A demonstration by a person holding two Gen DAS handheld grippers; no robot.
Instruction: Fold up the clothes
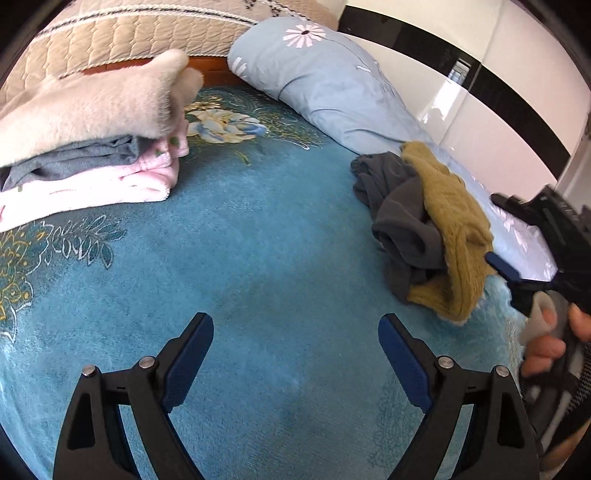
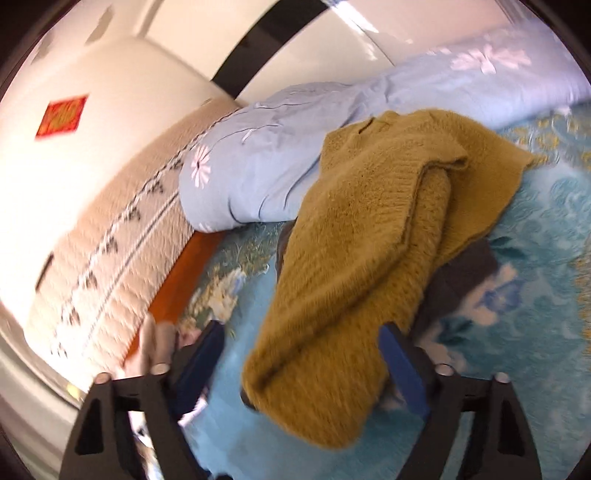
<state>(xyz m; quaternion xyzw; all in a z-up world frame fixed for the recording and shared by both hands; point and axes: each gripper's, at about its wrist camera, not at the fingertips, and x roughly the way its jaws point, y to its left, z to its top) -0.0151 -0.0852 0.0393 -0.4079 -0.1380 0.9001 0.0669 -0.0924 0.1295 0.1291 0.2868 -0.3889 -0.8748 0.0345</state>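
A mustard knit sweater (image 1: 452,236) lies crumpled on a dark grey garment (image 1: 400,221) at the right of the teal floral bedspread (image 1: 258,240). My left gripper (image 1: 295,328) is open and empty over the bare bedspread. My right gripper (image 2: 301,345) is open, its jaws either side of the sweater's (image 2: 369,258) near end, not closed on it; it also shows in the left wrist view (image 1: 502,267) at the sweater's right edge. The grey garment (image 2: 461,273) peeks out beneath.
A stack of folded clothes (image 1: 85,147), fluffy white, grey and pink, sits at the left. A light blue daisy-print pillow (image 1: 325,81) lies at the back. A beige quilted headboard (image 1: 122,33) and white wall (image 2: 92,55) stand behind.
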